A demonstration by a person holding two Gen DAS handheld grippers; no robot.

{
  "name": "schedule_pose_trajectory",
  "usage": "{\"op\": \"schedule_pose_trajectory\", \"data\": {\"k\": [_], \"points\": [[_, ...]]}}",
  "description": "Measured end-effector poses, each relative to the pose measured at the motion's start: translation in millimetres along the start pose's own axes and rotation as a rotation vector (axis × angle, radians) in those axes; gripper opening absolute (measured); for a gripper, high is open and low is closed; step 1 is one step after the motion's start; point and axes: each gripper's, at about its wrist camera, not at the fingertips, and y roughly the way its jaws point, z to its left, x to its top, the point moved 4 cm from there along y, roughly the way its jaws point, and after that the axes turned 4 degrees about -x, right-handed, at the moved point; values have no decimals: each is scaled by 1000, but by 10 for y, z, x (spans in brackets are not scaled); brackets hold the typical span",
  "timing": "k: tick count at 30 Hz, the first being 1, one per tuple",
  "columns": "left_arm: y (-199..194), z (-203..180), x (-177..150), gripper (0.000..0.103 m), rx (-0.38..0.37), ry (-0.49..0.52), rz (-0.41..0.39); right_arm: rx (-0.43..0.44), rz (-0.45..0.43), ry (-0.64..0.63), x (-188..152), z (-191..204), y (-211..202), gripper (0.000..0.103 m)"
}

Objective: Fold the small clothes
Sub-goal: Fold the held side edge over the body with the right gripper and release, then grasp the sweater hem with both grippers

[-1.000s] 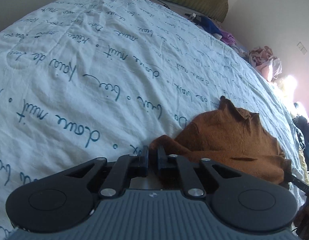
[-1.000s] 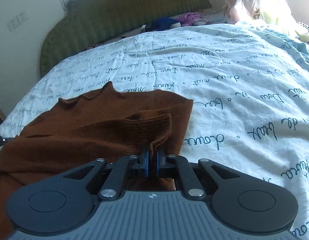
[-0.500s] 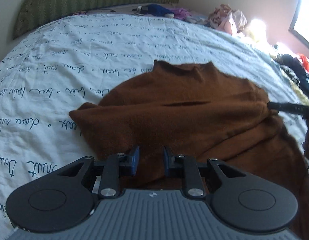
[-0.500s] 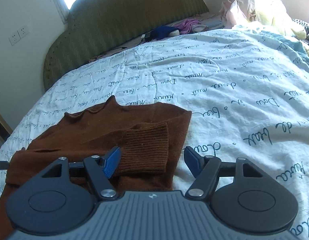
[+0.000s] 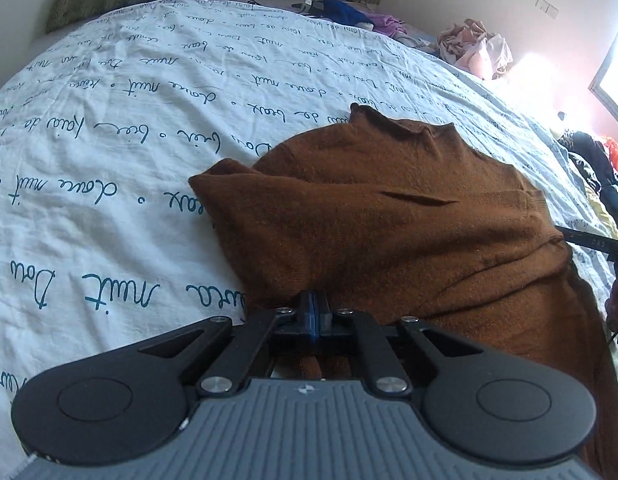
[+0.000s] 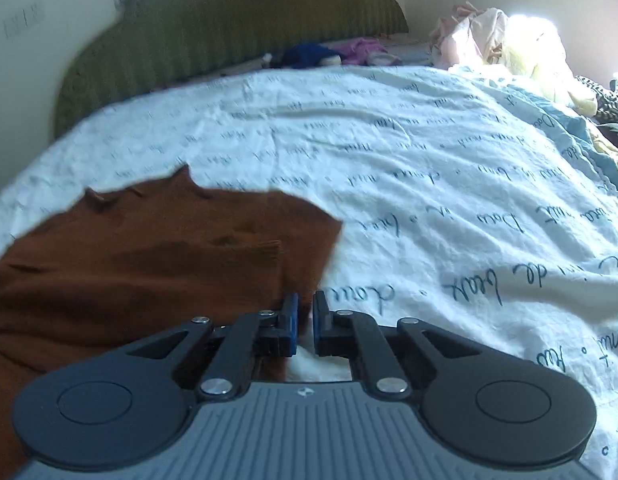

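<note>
Left wrist: one brown sweater lies on the printed bedsheet; left gripper fingers, apart half a second ago, are now pressed together at its near hem. Right wrist: same sweater; right gripper has narrowed from wide open to a slim gap at the sweater's right edge, grip unclear.

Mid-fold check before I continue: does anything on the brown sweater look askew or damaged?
No damage shows. The brown sweater lies rumpled rather than flat: a folded-in sleeve sits skewed across the body, leaving creases. Left gripper pinches its lower edge.
</note>
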Motion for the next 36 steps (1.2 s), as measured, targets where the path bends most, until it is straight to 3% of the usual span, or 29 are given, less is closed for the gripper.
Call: {"op": "schedule_pose_trajectory", "data": {"k": [3, 4, 7, 9, 12, 15, 16, 17, 19, 21, 24, 28, 33, 36], "points": [[-171, -90, 14, 15, -32, 6, -36, -1, -70, 33, 44, -49, -240, 7], [-218, -158, 32, 27, -31, 18, -52, 18, -103, 21, 66, -1, -350, 8], [-168, -292, 80, 34, -48, 43, -68, 186, -119, -33, 60, 312, -471, 8], [2, -292, 72, 34, -10, 52, -28, 242, -113, -94, 8, 523, -390, 8], [136, -265, -9, 35, 34, 88, -14, 206, -17, -123, -69, 635, -98, 7], [28, -275, -59, 35, 44, 70, -15, 205, -8, -85, -108, 471, -83, 7], [-42, -307, -90, 45, 37, 54, -28, 186, -6, -89, -124, 448, -146, 7], [-99, -360, -129, 65, 33, 40, -44, 177, -11, -96, -134, 444, -221, 7], [-185, -506, -247, 90, 28, 26, -66, 201, -30, -96, -199, 489, -422, 8], [-213, -659, -440, 91, 36, 15, -55, 258, 2, -101, -336, 579, -541, 11], [-209, -810, -827, 92, 83, -19, -1, 253, 68, -147, -658, 716, -656, 17], [-383, -1041, -1328, 103, 224, 86, -21, 220, 50, -164, -1043, 684, -996, 17], [-647, -1056, -1717, 103, 232, 12, -26, 209, 54, -143, -1374, 552, -1355, 17], [-756, -1125, -1869, 103, 244, 19, -12, 185, 54, -163, -1550, 518, -1522, 18]]}}
